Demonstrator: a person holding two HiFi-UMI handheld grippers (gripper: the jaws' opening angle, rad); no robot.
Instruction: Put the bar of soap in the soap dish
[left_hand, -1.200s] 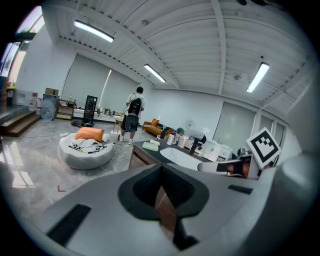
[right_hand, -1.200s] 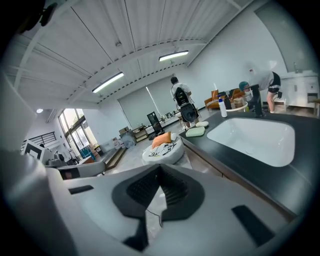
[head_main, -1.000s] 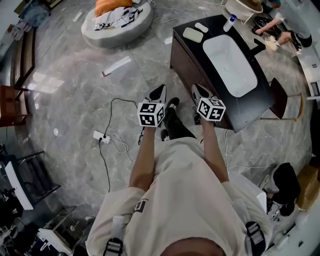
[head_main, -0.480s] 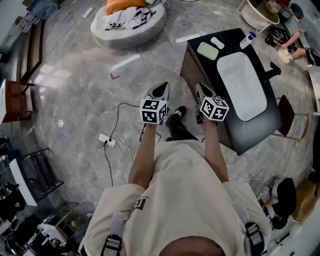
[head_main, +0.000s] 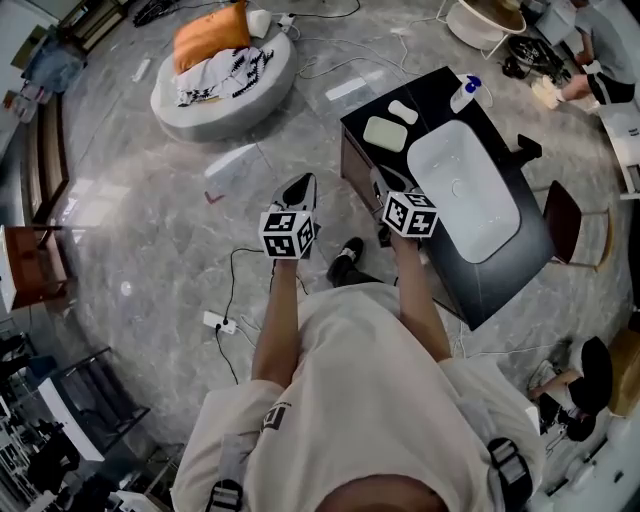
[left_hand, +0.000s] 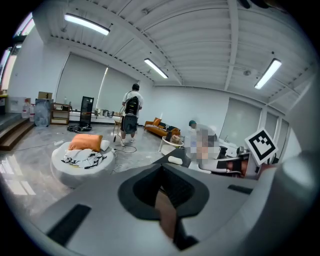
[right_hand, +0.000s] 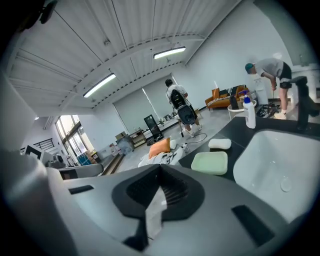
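Counter (head_main: 520, 235) has drawn alongside your right gripper (head_main: 383, 183); its jaws and your left gripper's (head_main: 298, 186) are together, empty. Bar of soap (head_main: 403, 111) waits beside soap dish (head_main: 385, 133) at the counter's far end, so reach next.

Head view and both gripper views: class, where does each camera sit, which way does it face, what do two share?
Head view: on the person's head, looking steeply down at the black vanity counter; shows torso, forearms, left claw, right claw.
Left gripper view: on the left claw, facing the round grey floor cushion; jaws shut.
Right gripper view: on the right claw, facing the pale green rectangular soap dish; jaws shut.
Shared: cushion, all three; dish, head and right gripper views.
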